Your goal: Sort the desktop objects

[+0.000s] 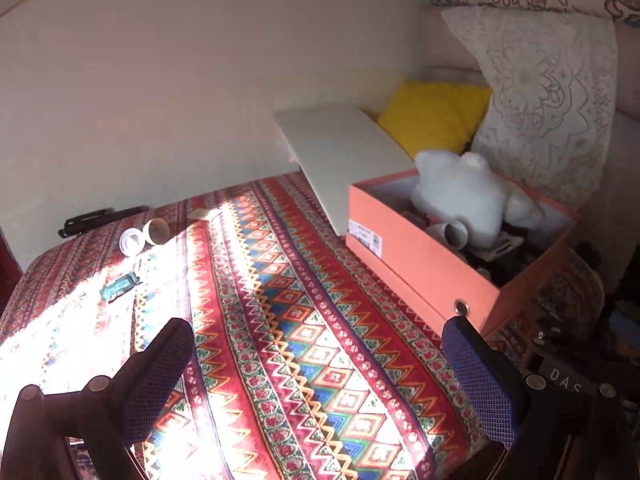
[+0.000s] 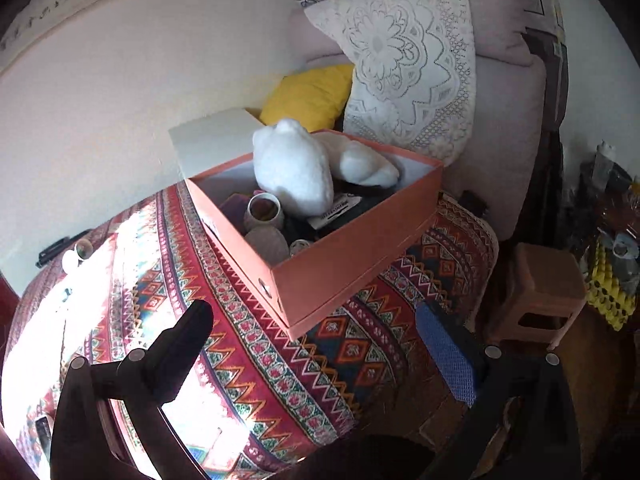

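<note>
L tongs [image 1: 316, 364]: released, empty
R tongs [image 2: 320, 348]: released, empty
Left to sort: tube [image 1: 157, 231], white lid [image 1: 131, 241], teal packet [image 1: 119, 287], all ahead-left of L tongs
Box [image 1: 424, 268]: ahead-right
Nearer: L, I'd judge

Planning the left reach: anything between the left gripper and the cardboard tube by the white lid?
Left wrist view: from the left gripper to the brown cardboard tube, only a small teal packet on the sunlit patterned cloth; otherwise bare.
</note>
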Demonstrator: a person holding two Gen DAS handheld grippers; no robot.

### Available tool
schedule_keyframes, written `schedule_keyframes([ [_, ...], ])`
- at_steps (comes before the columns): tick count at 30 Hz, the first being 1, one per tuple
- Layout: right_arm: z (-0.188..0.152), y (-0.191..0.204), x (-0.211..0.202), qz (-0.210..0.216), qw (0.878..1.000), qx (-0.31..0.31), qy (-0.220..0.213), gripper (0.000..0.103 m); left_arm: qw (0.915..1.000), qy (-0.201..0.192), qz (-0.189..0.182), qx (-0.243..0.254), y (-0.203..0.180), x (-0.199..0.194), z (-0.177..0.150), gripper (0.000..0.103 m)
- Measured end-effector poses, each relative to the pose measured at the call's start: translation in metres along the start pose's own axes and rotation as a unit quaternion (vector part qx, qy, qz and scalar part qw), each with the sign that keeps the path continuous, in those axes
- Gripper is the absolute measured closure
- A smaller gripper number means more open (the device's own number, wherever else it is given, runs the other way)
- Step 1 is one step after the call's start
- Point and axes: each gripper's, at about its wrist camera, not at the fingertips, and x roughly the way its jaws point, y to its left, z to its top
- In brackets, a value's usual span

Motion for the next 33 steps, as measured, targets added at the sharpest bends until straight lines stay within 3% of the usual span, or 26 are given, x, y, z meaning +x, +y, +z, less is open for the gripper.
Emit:
schedule_keyframes([
  [11, -0.002, 0.004, -0.053, -0.021, 0.999, -0.019, -0.033, 0.000, 0.9997, -0.013, -0.020, 0.005, -0.002, -0.038, -0.020, 0.001],
  [33, 0.009, 0.010, -0.059, -0.025, 0.998, -0.030, -0.044, 0.000, 0.9993, -0.017, -0.034, 0.002, 0.000, -0.042, -0.024, 0.001],
])
